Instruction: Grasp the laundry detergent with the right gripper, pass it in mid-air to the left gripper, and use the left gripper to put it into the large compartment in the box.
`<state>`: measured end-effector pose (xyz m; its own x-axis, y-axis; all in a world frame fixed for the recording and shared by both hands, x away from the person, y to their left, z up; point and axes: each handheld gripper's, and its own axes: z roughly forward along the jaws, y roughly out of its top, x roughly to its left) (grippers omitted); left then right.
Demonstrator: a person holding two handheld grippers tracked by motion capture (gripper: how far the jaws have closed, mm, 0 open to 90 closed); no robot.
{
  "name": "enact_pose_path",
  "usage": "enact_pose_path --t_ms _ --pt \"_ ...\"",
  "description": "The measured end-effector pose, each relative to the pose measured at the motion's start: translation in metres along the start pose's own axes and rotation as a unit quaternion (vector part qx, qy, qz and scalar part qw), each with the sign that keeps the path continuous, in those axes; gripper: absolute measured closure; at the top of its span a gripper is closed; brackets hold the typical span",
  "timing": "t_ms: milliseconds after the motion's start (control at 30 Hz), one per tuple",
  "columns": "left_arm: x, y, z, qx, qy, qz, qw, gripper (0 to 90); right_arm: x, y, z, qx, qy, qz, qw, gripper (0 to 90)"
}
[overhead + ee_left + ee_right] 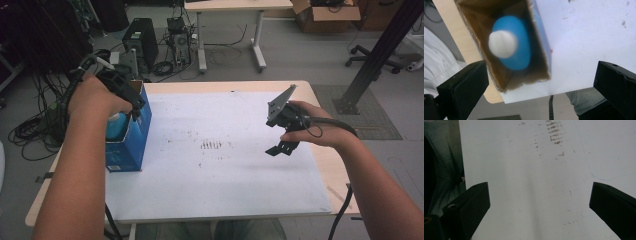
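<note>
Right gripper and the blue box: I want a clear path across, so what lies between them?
Nothing stands between right gripper and blue box: the high view shows bare white sheet with brownish marks.

The high view looks forward and down from above the person's side of the desk (320,165), taking in the whole white sheet (225,165) and the floor beyond. The left gripper view hangs close above the open blue box (541,37) at the desk's left edge, facing straight down into it onto a blue bottle (517,45); the same box (132,135) shows in the high view. The right gripper view faces down close over the white sheet (529,182), sharing its brown smudges (554,132) with the high view (211,145).
</note>
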<state>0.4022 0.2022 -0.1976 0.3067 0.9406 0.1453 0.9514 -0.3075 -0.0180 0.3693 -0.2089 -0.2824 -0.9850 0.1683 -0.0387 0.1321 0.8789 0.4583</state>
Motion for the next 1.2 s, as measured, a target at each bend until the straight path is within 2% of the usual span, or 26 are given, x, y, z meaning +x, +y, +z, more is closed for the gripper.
enact_pose_path --t_ms 133,267,367,500,700,800,900,1033,1067,1133,1167,1200 --pt "-0.018 0.004 -0.011 -0.007 0.007 0.030 0.9995 0.2 0.001 -0.001 -0.002 0.000 -0.001 0.000 1.0000 3.2" --pt "-0.043 0.010 -0.021 -0.010 0.012 0.072 0.9973 0.2 0.001 -0.002 -0.004 0.002 -0.002 0.000 1.0000 3.2" --pt "-0.062 0.014 -0.028 -0.014 0.014 0.106 0.9941 0.2 0.001 -0.003 -0.006 0.004 -0.003 0.000 1.0000 3.2" --pt "-0.087 0.019 -0.036 -0.016 0.013 0.151 0.9882 0.2 0.001 -0.004 -0.006 0.006 -0.004 0.000 1.0000 3.2" --pt "-0.119 0.022 -0.043 -0.020 0.010 0.215 0.9764 0.2 -0.001 -0.006 -0.006 0.011 -0.003 0.002 0.9999 3.2" --pt "-0.135 0.021 -0.044 -0.018 0.002 0.251 0.9679 0.2 -0.002 -0.007 -0.003 0.019 0.000 0.004 0.9998 3.2" --pt "-0.148 0.020 -0.044 -0.018 -0.001 0.277 0.9607 0.2 -0.003 -0.007 -0.001 0.027 0.003 0.004 0.9996 3.2" --pt "-0.161 0.020 -0.041 -0.028 0.002 0.300 0.9535 0.2 -0.003 -0.006 0.000 0.034 0.003 0.002 0.9994 3.2" --pt "-0.164 0.020 -0.040 -0.027 0.002 0.310 0.9503 0.2 -0.004 -0.006 0.000 0.035 0.004 0.001 0.9994 3.2" --pt "-0.168 0.020 -0.037 -0.027 -0.003 0.319 0.9472 0.2 -0.004 -0.005 0.000 0.041 0.003 0.001 0.9991 3.2" --pt "-0.171 0.021 -0.035 -0.024 -0.004 0.328 0.9444 0.2 -0.004 -0.004 0.000 0.043 0.003 0.000 0.9991 3.2" --pt "-0.172 0.021 -0.033 -0.025 -0.006 0.333 0.9427 0.2 -0.004 -0.003 0.000 0.046 0.004 0.000 0.9989 3.2"
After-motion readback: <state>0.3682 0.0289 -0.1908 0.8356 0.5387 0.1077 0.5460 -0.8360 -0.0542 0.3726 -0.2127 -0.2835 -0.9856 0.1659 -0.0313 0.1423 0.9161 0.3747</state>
